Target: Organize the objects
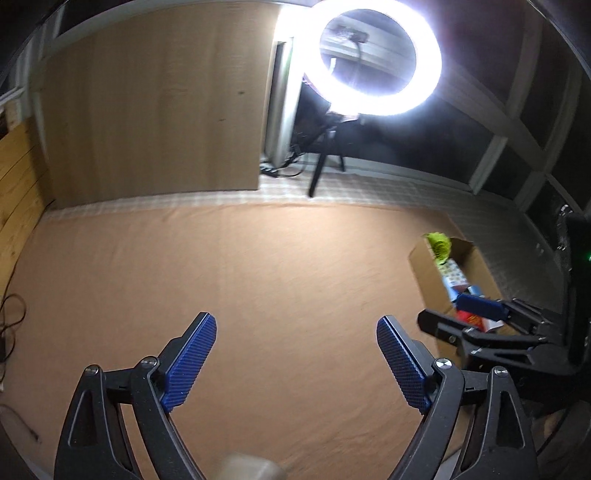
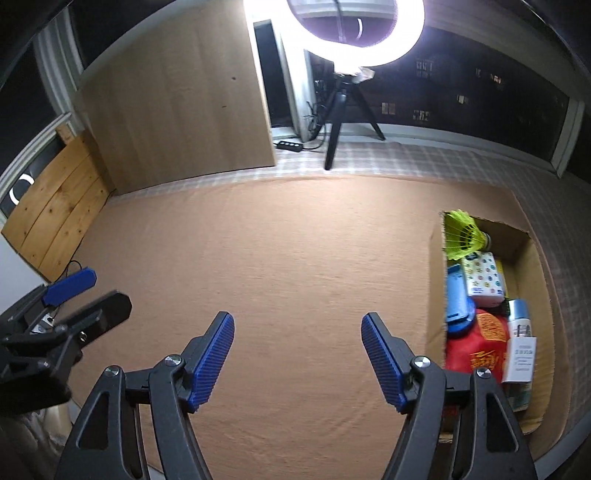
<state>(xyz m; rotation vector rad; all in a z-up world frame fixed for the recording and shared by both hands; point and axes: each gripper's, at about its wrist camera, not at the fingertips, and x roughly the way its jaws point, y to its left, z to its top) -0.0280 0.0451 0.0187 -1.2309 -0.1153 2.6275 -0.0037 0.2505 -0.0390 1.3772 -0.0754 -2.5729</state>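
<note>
Orange-brown cloth (image 2: 277,266) is spread across the surface, bounded at the far side by a checked mat (image 2: 424,162) and a wooden panel (image 2: 177,103). A lit ring lamp (image 2: 354,33) is mounted on a tripod (image 2: 332,125) beyond. At the right a cardboard box (image 2: 436,288) is filled with a yellow shuttlecock (image 2: 461,236), a red pouch (image 2: 476,347) and a blue item (image 2: 456,299). The left gripper (image 1: 295,354) is held wide and empty; the right gripper (image 2: 297,354) is likewise spread, nothing between its pads.
</note>
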